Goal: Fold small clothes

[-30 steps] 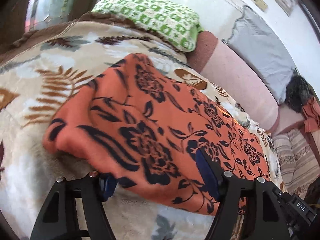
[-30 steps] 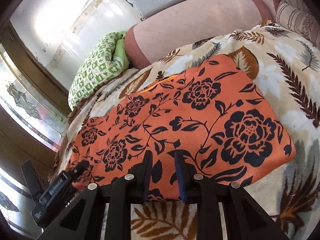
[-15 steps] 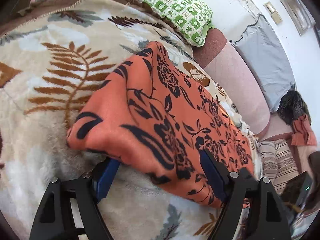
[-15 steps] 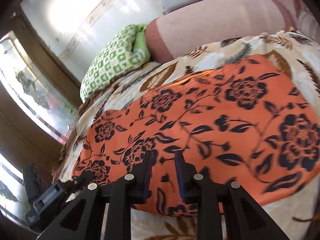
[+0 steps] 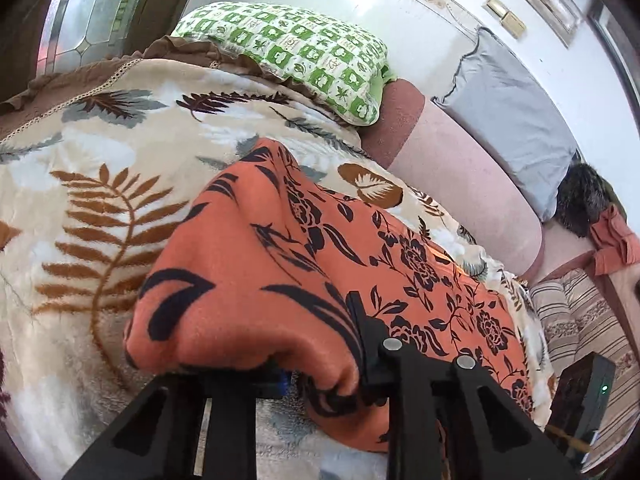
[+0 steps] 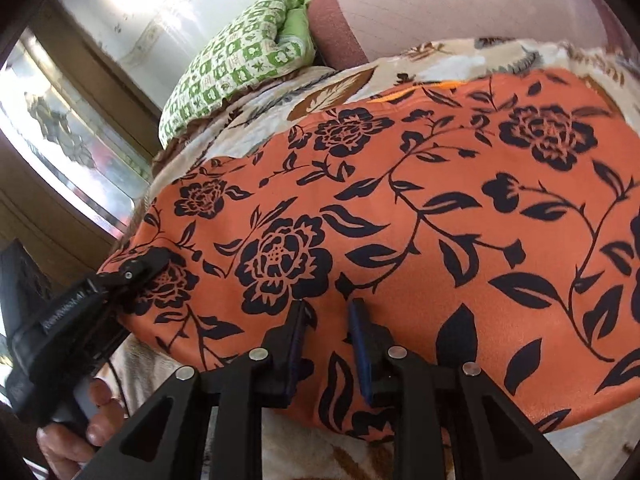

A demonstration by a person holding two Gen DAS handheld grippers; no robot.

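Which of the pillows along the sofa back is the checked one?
The green-and-white checked pillow, lying on the leaf-print blanket at the sofa's end. The other, grey pillow is plain and leans against the wall.

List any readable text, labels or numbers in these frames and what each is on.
No text reads clearly.
Pale print along the body of the left tool, seen in the right wrist view: blurred, unreadable.
Green-and-white pillow: small printed motifs in the squares, no legible words.
Orange floral garment: pattern only, no label showing.
Dark box with a green light: no legible marking.
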